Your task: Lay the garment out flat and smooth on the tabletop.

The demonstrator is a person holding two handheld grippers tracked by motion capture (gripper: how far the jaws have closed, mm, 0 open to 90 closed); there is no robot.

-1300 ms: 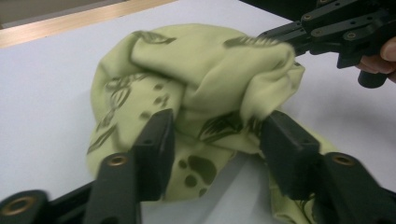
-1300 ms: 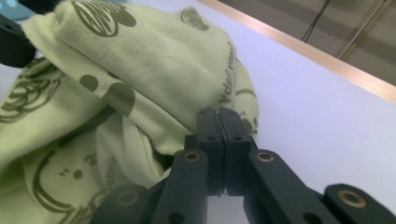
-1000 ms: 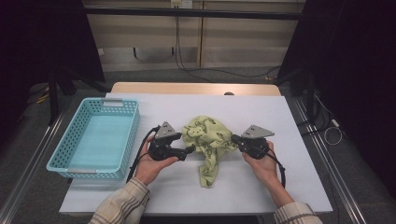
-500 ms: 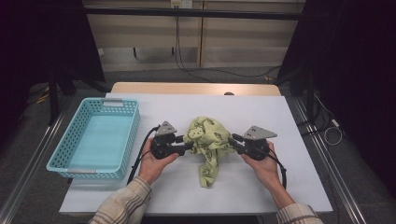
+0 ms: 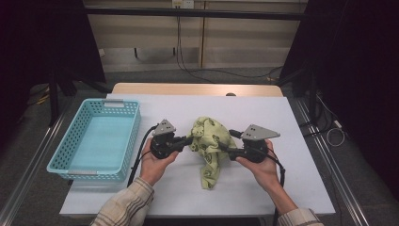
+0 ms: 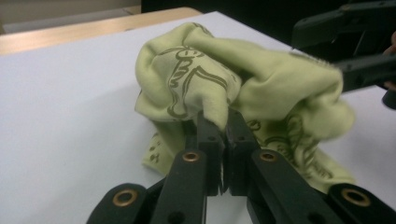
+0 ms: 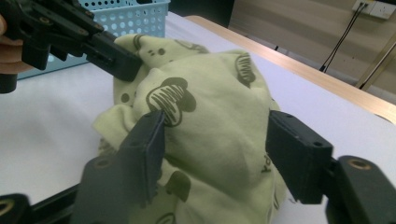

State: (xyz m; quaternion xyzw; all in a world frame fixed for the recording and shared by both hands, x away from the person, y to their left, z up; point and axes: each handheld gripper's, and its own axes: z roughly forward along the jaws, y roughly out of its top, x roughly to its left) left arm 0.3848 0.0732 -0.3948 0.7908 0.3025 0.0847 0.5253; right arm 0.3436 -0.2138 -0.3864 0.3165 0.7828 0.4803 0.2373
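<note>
A crumpled pale green cloth with dark printed figures lies mid-table between both grippers. My left gripper has just been closing and is shut on a fold of the cloth at its left side, with the pads pinching the fabric. My right gripper has just been opening. Its jaws stand apart around the bunched cloth without pressing on it. In the right gripper view the left gripper bites the cloth's far side.
A light blue plastic basket stands at the left of the white table, with nothing in it. A wooden strip runs along the table's far edge. Cables trail on the floor behind it.
The left jaws have shut onto a fold of the cloth. The right jaws, shut on the cloth before, have spread apart and let it go, and the right gripper has risen slightly.
</note>
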